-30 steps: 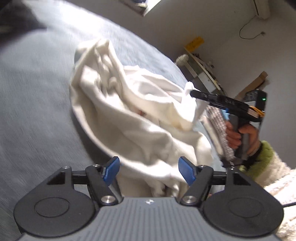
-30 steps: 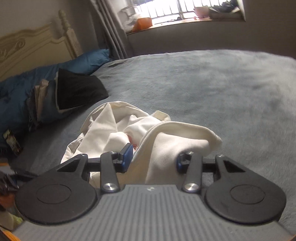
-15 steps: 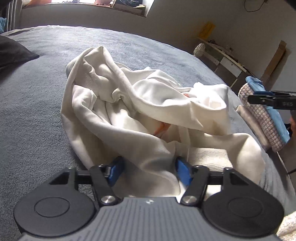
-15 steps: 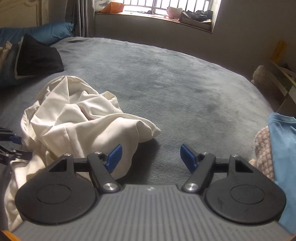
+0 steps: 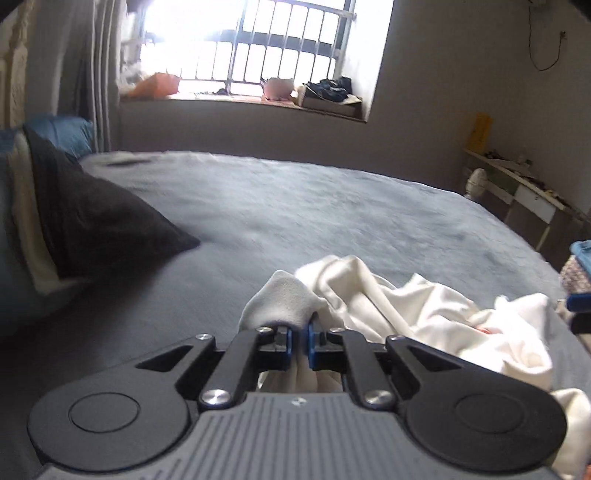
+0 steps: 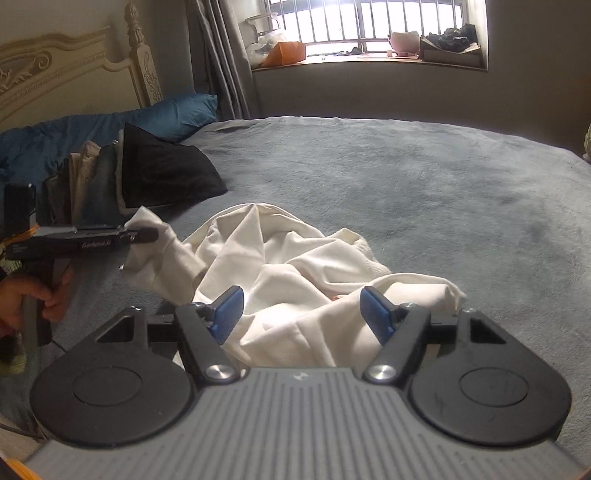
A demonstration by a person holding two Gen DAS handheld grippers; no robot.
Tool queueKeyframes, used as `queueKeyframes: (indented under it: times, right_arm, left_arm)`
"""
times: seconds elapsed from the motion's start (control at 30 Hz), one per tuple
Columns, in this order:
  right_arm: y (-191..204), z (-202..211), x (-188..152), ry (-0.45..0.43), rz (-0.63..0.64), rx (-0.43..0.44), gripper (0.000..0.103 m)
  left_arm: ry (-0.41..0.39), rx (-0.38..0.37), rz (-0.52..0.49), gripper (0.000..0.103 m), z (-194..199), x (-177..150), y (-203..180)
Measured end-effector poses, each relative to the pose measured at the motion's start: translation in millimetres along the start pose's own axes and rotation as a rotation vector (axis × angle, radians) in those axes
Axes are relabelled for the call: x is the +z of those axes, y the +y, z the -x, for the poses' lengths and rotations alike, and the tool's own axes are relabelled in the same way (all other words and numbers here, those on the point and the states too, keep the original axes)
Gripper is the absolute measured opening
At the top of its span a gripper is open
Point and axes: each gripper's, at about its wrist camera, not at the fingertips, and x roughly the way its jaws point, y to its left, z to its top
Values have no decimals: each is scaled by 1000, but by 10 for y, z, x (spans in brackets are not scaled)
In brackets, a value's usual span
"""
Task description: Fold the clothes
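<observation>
A crumpled white garment (image 6: 295,280) lies on the grey bed cover (image 6: 443,192). My left gripper (image 5: 298,341) is shut on one edge of it, and a fold of the white garment (image 5: 284,299) bunches up just beyond the pads. In the right wrist view that left gripper (image 6: 147,234) holds the edge raised at the heap's left side, with a hand (image 6: 22,299) around its handle. My right gripper (image 6: 303,314) hovers open over the near side of the heap. Its blue pads (image 6: 229,312) stand wide apart with cloth below them, not pinched.
A black cushion (image 6: 162,173) and a pile of clothes (image 6: 85,177) lie at the left by a blue pillow (image 6: 173,114) and a carved headboard (image 6: 74,66). Folded clothes (image 5: 580,266) sit at the bed's right edge near a desk (image 5: 517,184). A barred window (image 6: 369,22) is behind.
My left gripper shut on the garment's edge and lifted it, tilting up toward the window. My right gripper let go of the cloth, opened wide and now sits over the heap.
</observation>
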Motion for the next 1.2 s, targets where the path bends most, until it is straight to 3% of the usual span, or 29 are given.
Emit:
queueKeyframes:
  times: [0.2, 0.37, 0.5, 0.53, 0.57, 0.67, 0.77, 0.87, 1.03, 1.1, 1.17, 1.2]
  right_arm:
    - [-50, 28, -89, 25, -57, -21, 70]
    - [-97, -44, -161, 55, -84, -32, 70]
    - [-53, -213, -144, 72, -84, -12, 70]
    - [-31, -258, -125, 72, -80, -3, 70]
    - [-3, -311, -91, 70, -73, 9, 70]
    - [123, -493, 32, 73, -34, 57, 72]
    - [320, -720, 149, 88, 38, 115, 79]
    - [542, -1018, 234, 129, 134, 127, 81]
    - [829, -1593, 205, 246, 271, 74, 80]
    - [883, -1779, 146, 292, 328, 36, 75]
    - [895, -1849, 85, 323, 372, 9, 37]
    - [882, -1823, 79, 319, 371, 12, 31]
  left_arm:
    - [-174, 275, 10, 8, -175, 724, 396]
    - [-187, 387, -56, 9, -516, 870, 499]
    - [-19, 399, -148, 17, -951, 565, 420]
    - [39, 380, -145, 24, -1046, 464, 419]
    - [84, 366, -138, 39, -1097, 368, 413]
    - [122, 376, -147, 75, -1098, 121, 353]
    - [150, 375, -207, 85, -998, -45, 240]
    - [132, 389, -237, 88, -770, -162, 171]
    - [107, 346, -126, 89, -276, -314, 159]
    - [108, 310, -83, 89, -101, -386, 135]
    - [112, 271, -47, 89, 67, -462, 94]
    - [116, 248, -33, 89, 138, -505, 62]
